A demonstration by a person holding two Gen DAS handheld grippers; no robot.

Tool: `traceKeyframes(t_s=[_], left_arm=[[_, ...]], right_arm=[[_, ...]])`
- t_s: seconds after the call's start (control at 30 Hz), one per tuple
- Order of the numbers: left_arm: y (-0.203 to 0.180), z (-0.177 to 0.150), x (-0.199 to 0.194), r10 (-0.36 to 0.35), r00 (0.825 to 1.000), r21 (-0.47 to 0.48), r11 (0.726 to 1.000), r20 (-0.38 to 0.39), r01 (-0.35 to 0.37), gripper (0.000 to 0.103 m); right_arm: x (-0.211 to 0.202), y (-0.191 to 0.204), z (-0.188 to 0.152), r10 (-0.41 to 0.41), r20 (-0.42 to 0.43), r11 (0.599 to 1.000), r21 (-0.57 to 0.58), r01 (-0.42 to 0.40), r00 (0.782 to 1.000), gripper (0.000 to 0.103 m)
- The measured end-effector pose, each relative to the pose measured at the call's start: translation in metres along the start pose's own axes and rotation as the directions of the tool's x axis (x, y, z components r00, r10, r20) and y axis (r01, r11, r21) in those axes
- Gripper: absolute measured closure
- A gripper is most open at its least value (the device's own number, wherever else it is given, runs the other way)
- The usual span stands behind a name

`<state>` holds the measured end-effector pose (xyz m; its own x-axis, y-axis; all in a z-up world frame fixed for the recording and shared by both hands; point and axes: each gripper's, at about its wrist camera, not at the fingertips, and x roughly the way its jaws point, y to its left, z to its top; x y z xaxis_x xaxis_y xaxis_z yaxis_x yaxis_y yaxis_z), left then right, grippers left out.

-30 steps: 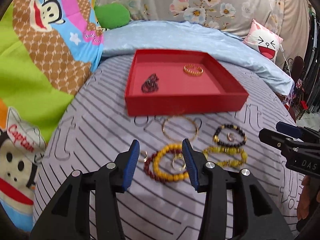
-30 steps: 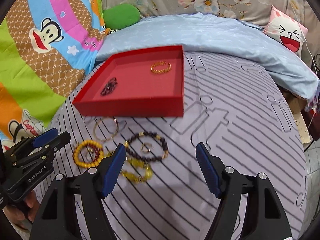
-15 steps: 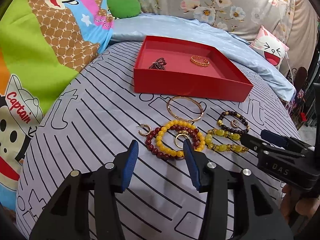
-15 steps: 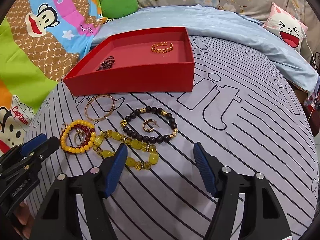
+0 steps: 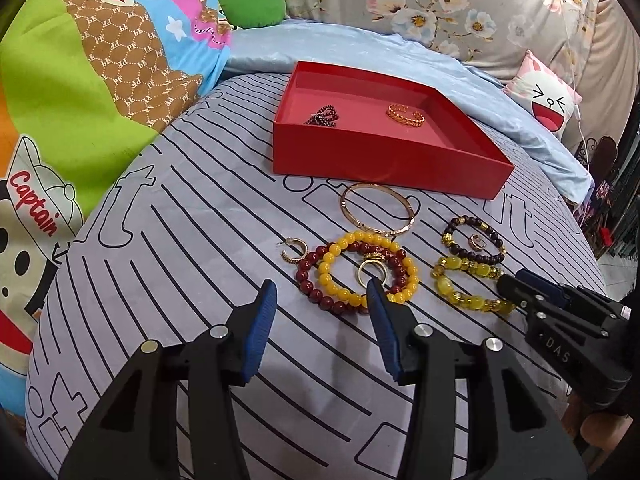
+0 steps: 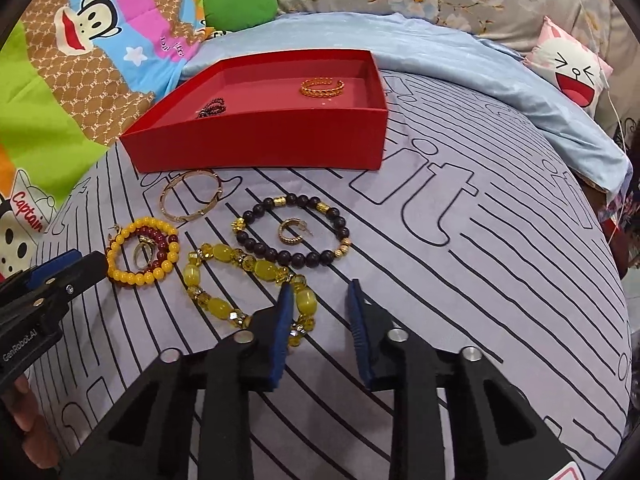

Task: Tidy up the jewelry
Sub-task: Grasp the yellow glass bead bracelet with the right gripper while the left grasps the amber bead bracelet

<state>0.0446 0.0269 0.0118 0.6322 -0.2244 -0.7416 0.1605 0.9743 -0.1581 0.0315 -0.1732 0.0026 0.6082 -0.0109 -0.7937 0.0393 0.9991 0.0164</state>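
The right gripper (image 6: 318, 300) is parted and holds nothing, its left pad just over the yellow glass-bead bracelet (image 6: 248, 280) at lower centre. That bracelet looks light, floppy on its cord and slick-beaded, so pinching across one strand between large beads seems safest. The left gripper (image 5: 320, 300), also parted and empty, hovers before the yellow and dark-red bead bracelets (image 5: 356, 272). The red tray (image 6: 260, 144) sits above.
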Motion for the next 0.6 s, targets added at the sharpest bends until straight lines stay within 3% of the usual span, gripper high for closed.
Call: traceKeyframes(t_s=[0.07,0.6], left_arm=[[-0.001,-0.001,0.000,-0.001,1.000,0.002,1.000,0.000,0.001,0.059],[-0.008,0.001,0.005,-0.020,1.000,0.022,1.000,0.003,0.020,0.059]], right_arm=[[-0.003,-0.003,-0.003,0.001,-0.005,1.000,0.011,-0.001,1.000,0.093],[-0.010,-0.013,-0.012,0.057,-0.014,0.996,0.069,-0.056,0.998,0.093]])
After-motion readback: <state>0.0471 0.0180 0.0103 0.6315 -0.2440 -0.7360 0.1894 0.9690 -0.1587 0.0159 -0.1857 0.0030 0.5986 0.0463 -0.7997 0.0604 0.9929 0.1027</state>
